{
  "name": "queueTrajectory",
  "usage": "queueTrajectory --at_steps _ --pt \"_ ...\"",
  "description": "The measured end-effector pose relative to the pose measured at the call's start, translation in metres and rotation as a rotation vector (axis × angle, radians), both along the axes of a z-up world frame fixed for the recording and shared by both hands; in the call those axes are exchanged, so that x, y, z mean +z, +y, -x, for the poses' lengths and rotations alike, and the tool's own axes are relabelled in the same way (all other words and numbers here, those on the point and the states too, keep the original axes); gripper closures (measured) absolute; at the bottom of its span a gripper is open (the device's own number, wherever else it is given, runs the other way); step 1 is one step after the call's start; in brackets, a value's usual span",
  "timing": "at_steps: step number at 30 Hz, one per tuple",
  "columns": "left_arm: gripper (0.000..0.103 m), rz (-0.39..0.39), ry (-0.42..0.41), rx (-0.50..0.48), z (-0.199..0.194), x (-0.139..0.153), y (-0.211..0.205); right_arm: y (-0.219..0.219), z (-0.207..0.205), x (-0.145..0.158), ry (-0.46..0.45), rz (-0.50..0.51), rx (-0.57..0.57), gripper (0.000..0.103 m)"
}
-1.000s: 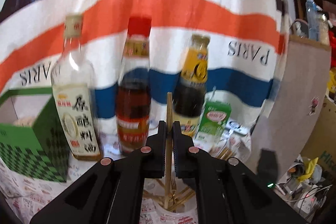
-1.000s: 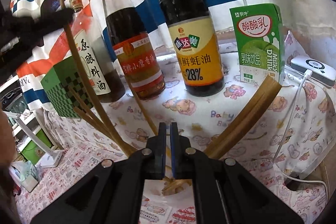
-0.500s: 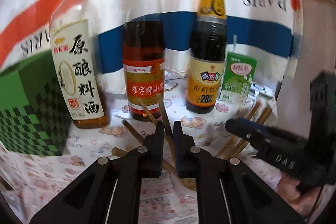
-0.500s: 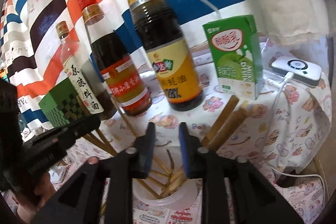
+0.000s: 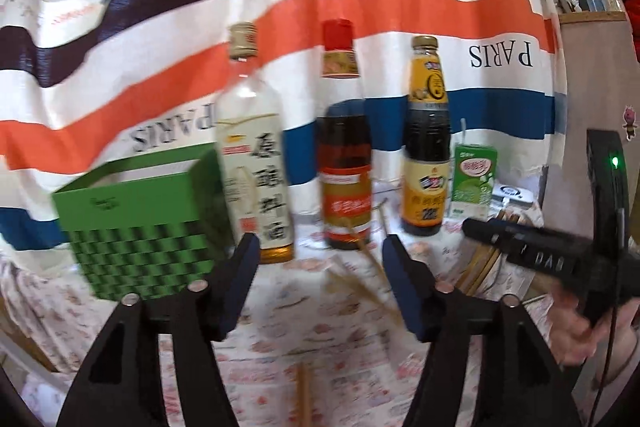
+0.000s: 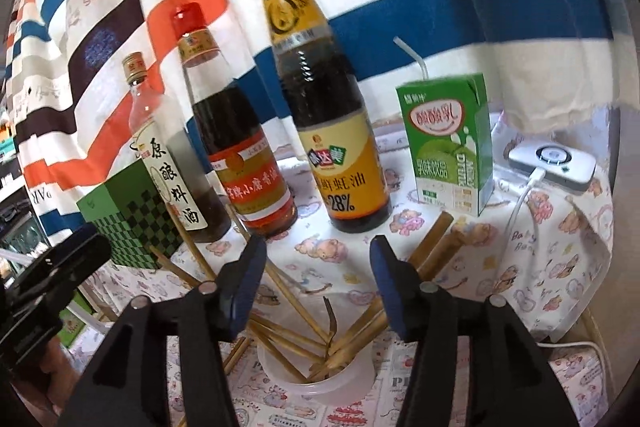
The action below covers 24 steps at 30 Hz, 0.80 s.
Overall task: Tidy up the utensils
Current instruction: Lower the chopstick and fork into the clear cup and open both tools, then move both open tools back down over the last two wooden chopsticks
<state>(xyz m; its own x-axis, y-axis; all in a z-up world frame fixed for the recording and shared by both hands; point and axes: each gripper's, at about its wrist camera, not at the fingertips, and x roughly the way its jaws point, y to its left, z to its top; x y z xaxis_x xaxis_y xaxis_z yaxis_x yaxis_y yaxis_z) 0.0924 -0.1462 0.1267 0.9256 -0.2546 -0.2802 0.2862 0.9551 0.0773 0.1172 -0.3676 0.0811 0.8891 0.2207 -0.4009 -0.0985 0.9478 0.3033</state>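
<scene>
1. Looking along the left gripper (image 5: 316, 263), its jaws have just been opening and now stand spread, pinching nothing; blurred chopsticks (image 5: 362, 279) lie beyond the gap on the patterned tablecloth (image 5: 280, 311), slanting up toward the far side. One more stick (image 5: 305, 391) lies near the bottom edge, its long axis running almost straight away.
2. Far behind stand a clear bottle (image 5: 252, 163), a red-capped bottle (image 5: 346, 163), a dark sauce bottle (image 5: 426, 147) and a green carton (image 5: 474, 179); a green box (image 5: 144, 231) sits left. The right gripper (image 5: 520, 243) reaches in from the right edge.
3. In the right wrist view, the right gripper (image 6: 318, 275) has also just been opening; its jaws are apart and grip nothing. Just below the gap, a white cup (image 6: 352, 385) holds chopsticks (image 6: 296, 331), tips down, handles fanning up left and right.
4. Bare cloth lies between cup and bottles; the left gripper (image 6: 76, 251) fills the left edge.
</scene>
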Motion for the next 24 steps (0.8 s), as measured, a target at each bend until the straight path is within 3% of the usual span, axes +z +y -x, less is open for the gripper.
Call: queueTrajectory --at_steps 5,8,10,13,18,24 --pt "0.028 -0.039 -0.002 0.075 0.021 -0.005 0.035 0.027 0.013 0.01 -0.001 0.051 0.024 0.046" --pt "0.019 -0.039 0.009 0.07 0.031 -0.013 0.057 0.051 0.031 0.021 -0.037 0.098 0.031 0.041" --pt "0.014 -0.038 0.039 0.023 0.034 -0.02 0.068 0.059 0.04 0.027 -0.03 0.073 0.047 0.038" --pt "0.013 -0.08 0.041 0.055 0.04 -0.032 0.078 0.068 0.054 0.034 -0.013 0.023 0.083 0.036" --pt "0.005 -0.124 0.011 0.066 0.06 -0.041 0.093 0.08 0.079 0.043 -0.045 0.096 0.054 0.032" --pt "0.0 -0.064 0.004 0.04 0.079 -0.044 0.108 0.075 0.104 0.033 -0.018 0.084 0.06 0.032"
